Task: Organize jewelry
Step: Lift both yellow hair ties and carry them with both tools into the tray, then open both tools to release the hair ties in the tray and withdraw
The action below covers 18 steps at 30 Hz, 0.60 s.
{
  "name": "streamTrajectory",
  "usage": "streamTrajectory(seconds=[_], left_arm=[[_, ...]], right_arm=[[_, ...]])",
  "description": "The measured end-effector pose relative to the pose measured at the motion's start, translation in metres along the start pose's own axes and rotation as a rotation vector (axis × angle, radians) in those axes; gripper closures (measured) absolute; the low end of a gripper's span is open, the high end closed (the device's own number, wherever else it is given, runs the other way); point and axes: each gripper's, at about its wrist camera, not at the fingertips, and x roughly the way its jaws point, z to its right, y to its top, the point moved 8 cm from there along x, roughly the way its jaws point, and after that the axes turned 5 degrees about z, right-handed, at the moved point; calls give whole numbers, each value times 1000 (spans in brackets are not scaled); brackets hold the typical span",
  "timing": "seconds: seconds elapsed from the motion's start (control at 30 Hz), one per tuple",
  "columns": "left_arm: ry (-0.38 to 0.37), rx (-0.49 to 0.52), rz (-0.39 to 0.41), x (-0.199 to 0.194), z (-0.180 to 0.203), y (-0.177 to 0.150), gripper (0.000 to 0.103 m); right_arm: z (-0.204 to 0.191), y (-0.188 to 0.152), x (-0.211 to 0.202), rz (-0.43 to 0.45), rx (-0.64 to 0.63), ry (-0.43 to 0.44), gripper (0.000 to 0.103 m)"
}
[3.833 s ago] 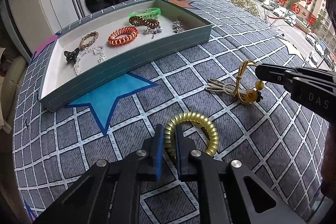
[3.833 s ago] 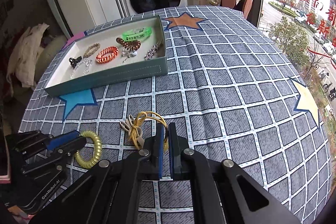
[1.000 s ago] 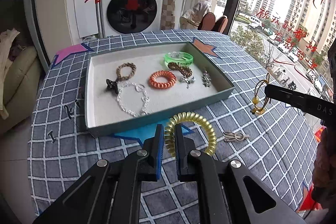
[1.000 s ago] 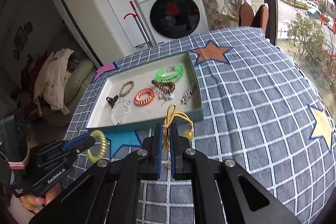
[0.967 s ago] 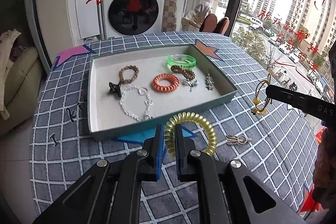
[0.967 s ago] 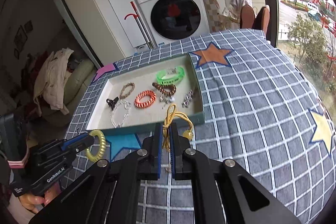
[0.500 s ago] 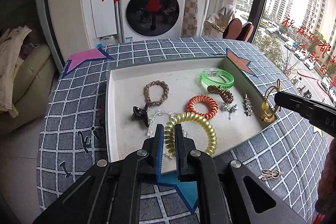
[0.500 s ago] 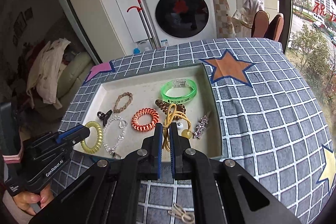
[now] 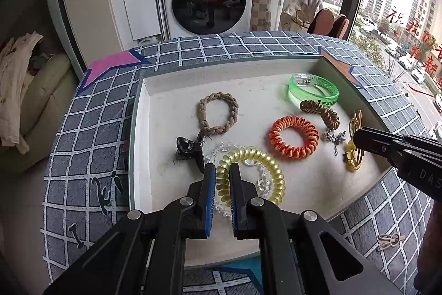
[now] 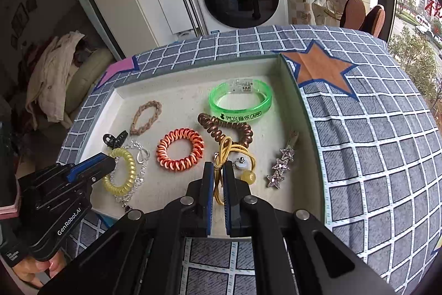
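Observation:
My left gripper (image 9: pixel 222 170) is shut on a yellow coil hair tie (image 9: pixel 265 165) and holds it low over the near left part of the teal tray (image 9: pixel 138 112), above a clear bead chain (image 9: pixel 221 149). It also shows in the right wrist view (image 10: pixel 121 170). My right gripper (image 10: pixel 218 167) is shut on a gold cord hair tie with a yellow bead (image 10: pixel 234 154), low over the tray's near right part; it also shows in the left wrist view (image 9: pixel 355 145).
In the tray lie an orange coil tie (image 10: pixel 179 148), a brown coil tie (image 10: pixel 223 127), a green wristband (image 10: pixel 240 98), a braided tan bracelet (image 9: pixel 218 112), a black claw clip (image 9: pixel 190 148) and a rhinestone star clip (image 10: pixel 281 162). A beige cord knot (image 9: pixel 389 241) lies on the checked cloth.
Both grippers have carried their hair ties from the cloth forward over the tray and lowered them towards its floor. Both stay shut.

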Motion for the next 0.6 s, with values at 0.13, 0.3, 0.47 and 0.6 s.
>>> streamTrajectory(seconds=[0.13, 0.3, 0.47, 0.6], left_arm=[[13, 19, -10, 6, 3, -4, 73], [33, 42, -6, 10, 5, -5, 73], [65, 78, 2, 11, 8, -4, 73], [76, 85, -1, 11, 8, -4, 73]], right_arm=[[0, -4, 9, -18, 6, 1, 96], [2, -9, 19, -40, 25, 7, 96], [2, -13, 26, -60, 31, 13, 96], [1, -13, 27, -70, 32, 23, 95]])
